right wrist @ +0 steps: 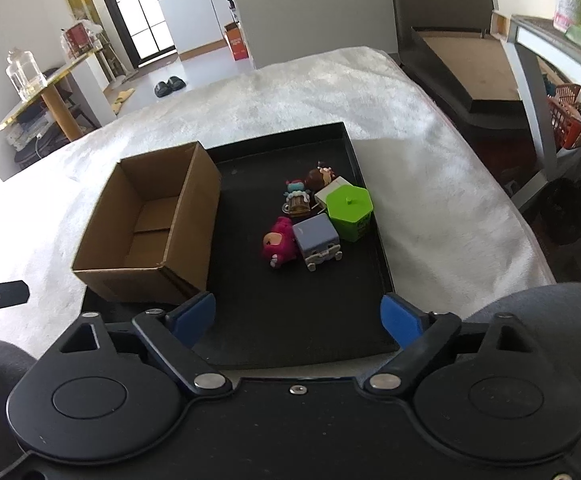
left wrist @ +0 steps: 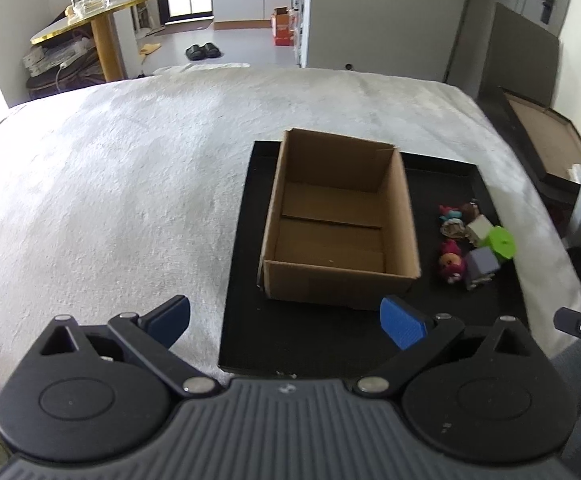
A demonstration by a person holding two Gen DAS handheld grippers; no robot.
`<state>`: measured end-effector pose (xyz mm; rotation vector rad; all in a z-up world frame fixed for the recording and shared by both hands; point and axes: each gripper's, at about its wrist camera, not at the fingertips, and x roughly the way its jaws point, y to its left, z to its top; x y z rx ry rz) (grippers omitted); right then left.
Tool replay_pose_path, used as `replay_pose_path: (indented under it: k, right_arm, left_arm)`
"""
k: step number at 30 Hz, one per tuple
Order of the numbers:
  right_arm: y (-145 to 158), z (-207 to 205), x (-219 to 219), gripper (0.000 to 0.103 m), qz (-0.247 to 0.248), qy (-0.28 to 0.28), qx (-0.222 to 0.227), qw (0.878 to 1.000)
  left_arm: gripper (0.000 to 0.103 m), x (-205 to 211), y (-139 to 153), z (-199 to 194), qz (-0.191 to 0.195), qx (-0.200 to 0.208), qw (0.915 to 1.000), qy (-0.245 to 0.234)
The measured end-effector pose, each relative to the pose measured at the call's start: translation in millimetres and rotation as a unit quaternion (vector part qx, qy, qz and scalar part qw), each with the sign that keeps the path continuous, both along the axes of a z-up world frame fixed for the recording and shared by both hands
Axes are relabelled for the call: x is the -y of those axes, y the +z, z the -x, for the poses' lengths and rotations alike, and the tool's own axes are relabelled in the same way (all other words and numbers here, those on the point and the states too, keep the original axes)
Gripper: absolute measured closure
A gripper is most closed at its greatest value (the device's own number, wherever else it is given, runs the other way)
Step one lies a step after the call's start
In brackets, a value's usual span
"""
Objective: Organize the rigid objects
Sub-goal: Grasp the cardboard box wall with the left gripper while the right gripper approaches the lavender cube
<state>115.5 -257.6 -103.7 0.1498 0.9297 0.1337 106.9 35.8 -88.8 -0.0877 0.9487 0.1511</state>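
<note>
An empty open cardboard box (left wrist: 338,220) (right wrist: 150,216) stands on the left part of a black tray (left wrist: 330,340) (right wrist: 290,320). Several small toys lie on the tray's right part: a green hexagonal pot (right wrist: 348,206) (left wrist: 500,242), a grey-purple cube figure (right wrist: 317,240) (left wrist: 482,266), a pink figure (right wrist: 278,246) (left wrist: 452,264), a blue-and-red figure (right wrist: 296,192) and a brown-haired one (right wrist: 320,176). My left gripper (left wrist: 286,320) is open and empty, near the tray's front edge before the box. My right gripper (right wrist: 298,316) is open and empty, over the tray's front, short of the toys.
The tray rests on a white fluffy cover (left wrist: 110,184) (right wrist: 430,152). A black framed board (right wrist: 462,68) leans at the right, beside a grey shelf with a red basket (right wrist: 574,120). A yellow side table (left wrist: 102,20) with glass jars stands at the back left.
</note>
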Motion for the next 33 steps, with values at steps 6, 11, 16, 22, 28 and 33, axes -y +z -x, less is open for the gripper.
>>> replay_pose_path:
  k: [6,11,16,22,28,33]
  right_arm:
    - [-14,-22,1,0.019,-0.002,-0.001,-0.005,1.0]
    - [-30,-43,4,0.022,-0.003,0.004,-0.012,1.0]
    - [-49,-61,5,0.025,-0.003,0.009,-0.018,1.0]
    - [-74,-83,7,0.029,-0.006,0.015,-0.024,1.0]
    - [-89,-97,7,0.031,-0.023,0.02,-0.021,0.999]
    - [-103,-111,8,0.035,-0.022,0.01,-0.03,0.999]
  left_arm:
    - [0.004,-6,-13,-20,0.004,-0.005,1.0,0.004]
    - [0.005,-5,-23,-37,-0.013,-0.006,0.9999,0.005]
    - [0.02,-10,-39,-55,-0.011,-0.015,0.9997,0.017]
    - [0.045,-16,-55,-76,-0.012,-0.033,0.9988,0.033]
    - [0.059,-18,-69,-86,-0.016,-0.04,0.9982,0.041]
    - [0.067,-17,-74,-95,-0.025,-0.038,0.9979,0.047]
